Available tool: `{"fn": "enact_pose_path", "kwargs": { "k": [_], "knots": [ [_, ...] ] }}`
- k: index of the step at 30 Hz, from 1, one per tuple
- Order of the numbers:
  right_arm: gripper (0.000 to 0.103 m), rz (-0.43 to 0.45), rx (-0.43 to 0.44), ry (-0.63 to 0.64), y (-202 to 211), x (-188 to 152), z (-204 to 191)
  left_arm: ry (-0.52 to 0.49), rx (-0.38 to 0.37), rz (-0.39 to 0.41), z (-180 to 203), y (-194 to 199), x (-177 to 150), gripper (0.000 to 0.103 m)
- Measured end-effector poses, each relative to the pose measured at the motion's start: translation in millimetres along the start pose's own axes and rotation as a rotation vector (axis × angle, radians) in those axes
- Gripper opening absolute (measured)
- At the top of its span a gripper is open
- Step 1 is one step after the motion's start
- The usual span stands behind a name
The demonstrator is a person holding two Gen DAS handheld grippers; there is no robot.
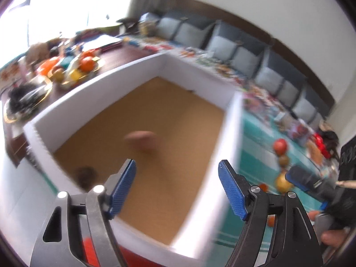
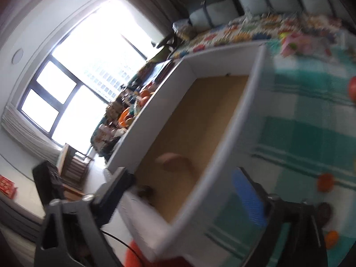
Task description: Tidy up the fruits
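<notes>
Brown blurred fruit (image 1: 142,142) on the cork floor of a white-walled box (image 1: 195,75), left gripper (image 1: 178,188) wide and empty at 6 o'clock, right wrist view: same fruit (image 2: 175,161) inside the box (image 2: 224,65), right gripper (image 2: 187,191) wide, empty, loose fruits (image 2: 325,182) on the teal cloth (image 2: 311,111) at 4 o'clock.

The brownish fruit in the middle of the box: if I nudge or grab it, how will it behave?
The brownish fruit looks rounded and smooth, so it would probably roll on the box's flat floor. It sits alone, so nothing blocks it before the walls. Blur hides its firmness.

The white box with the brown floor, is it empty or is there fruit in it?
Not empty. The white box holds a blurred brownish-orange fruit mid-floor and a darker brown one by the near corner.
</notes>
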State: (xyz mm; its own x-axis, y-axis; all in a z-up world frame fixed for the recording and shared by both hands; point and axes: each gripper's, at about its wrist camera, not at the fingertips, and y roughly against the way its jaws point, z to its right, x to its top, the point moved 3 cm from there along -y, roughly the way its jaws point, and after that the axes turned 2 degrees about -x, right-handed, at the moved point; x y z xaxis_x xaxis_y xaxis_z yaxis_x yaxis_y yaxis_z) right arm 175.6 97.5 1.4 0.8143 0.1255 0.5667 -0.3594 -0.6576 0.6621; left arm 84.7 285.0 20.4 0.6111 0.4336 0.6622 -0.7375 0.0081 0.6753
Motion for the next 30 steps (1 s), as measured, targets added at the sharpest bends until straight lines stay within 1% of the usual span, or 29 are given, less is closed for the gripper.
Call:
{"fn": "enact_pose_path", "kwargs": {
  "k": [2, 4, 5, 6, 8, 10, 11, 13, 16, 17, 19, 21, 22, 23, 24, 26, 27, 28, 30],
  "knots": [
    [0.100, 0.045, -0.101, 0.035, 37.1, -22.2, 28.6, -0.040, -0.061, 0.005, 28.7, 5.2, -9.2, 0.084],
    [0.100, 0.098, -0.259, 0.072, 77.2, -52.6, 75.7, -0.090, -0.143, -0.011, 66.8, 6.3, -28.3, 0.085],
    [0.100, 0.115, -0.323, 0.083, 89.0, -65.2, 90.7, -0.110, -0.181, -0.027, 84.5, 3.9, -40.6, 0.086],
    [0.100, 0.137, -0.416, 0.095, 106.1, -81.8, 114.7, -0.122, -0.204, -0.041, 97.5, 1.3, -51.5, 0.087],
    [0.101, 0.147, -0.617, 0.101, 133.5, -114.8, 164.4, -0.142, -0.225, -0.091, 122.4, -12.7, -79.6, 0.087],
    [0.100, 0.143, -0.743, 0.054, 160.6, -144.8, 207.7, -0.178, -0.220, -0.151, 141.6, -32.5, -107.4, 0.087],
    [0.100, 0.147, -0.776, 0.015, 172.3, -156.1, 225.2, -0.201, -0.209, -0.171, 146.7, -41.4, -117.0, 0.087],
    [0.100, 0.168, -0.823, -0.056, 191.4, -174.5, 254.8, -0.271, -0.165, -0.188, 155.8, -62.2, -133.4, 0.087],
    [0.100, 0.173, -0.873, -0.125, 206.4, -185.2, 288.9, -0.343, -0.098, -0.178, 159.0, -85.3, -147.3, 0.087],
    [0.100, 0.166, -0.876, -0.143, 210.0, -188.9, 296.6, -0.349, -0.077, -0.182, 157.9, -93.7, -149.3, 0.087],
    [0.100, 0.147, -0.880, -0.171, 210.0, -194.5, 314.5, -0.331, -0.040, -0.201, 152.6, -109.5, -153.3, 0.087],
    [0.100, 0.108, -0.872, -0.189, 202.4, -197.4, 323.8, -0.307, -0.018, -0.217, 143.8, -118.8, -156.0, 0.087],
    [0.103, 0.122, -0.857, -0.207, 204.1, -196.1, 325.9, -0.318, -0.018, -0.191, 141.3, -117.2, -157.0, 0.087],
    [0.103, 0.117, -0.853, -0.221, 200.7, -197.7, 328.1, -0.333, -0.016, -0.187, 141.7, -118.3, -159.1, 0.088],
    [0.103, 0.117, -0.854, -0.217, 200.8, -197.1, 329.9, -0.361, -0.009, -0.182, 143.1, -118.9, -162.2, 0.089],
    [0.103, 0.113, -0.862, -0.209, 197.3, -196.9, 324.4, -0.444, 0.014, -0.171, 149.4, -121.5, -170.9, 0.094],
    [0.103, 0.114, -0.861, -0.210, 197.1, -196.5, 324.7, -0.449, 0.013, -0.154, 149.4, -121.2, -173.1, 0.095],
    [0.103, 0.113, -0.861, -0.210, 196.9, -196.2, 325.8, -0.436, 0.006, -0.151, 146.9, -121.2, -172.0, 0.095],
    [0.103, 0.112, -0.863, -0.208, 197.9, -196.1, 322.4, -0.447, 0.009, -0.144, 146.9, -120.4, -173.1, 0.096]
  ]
}}
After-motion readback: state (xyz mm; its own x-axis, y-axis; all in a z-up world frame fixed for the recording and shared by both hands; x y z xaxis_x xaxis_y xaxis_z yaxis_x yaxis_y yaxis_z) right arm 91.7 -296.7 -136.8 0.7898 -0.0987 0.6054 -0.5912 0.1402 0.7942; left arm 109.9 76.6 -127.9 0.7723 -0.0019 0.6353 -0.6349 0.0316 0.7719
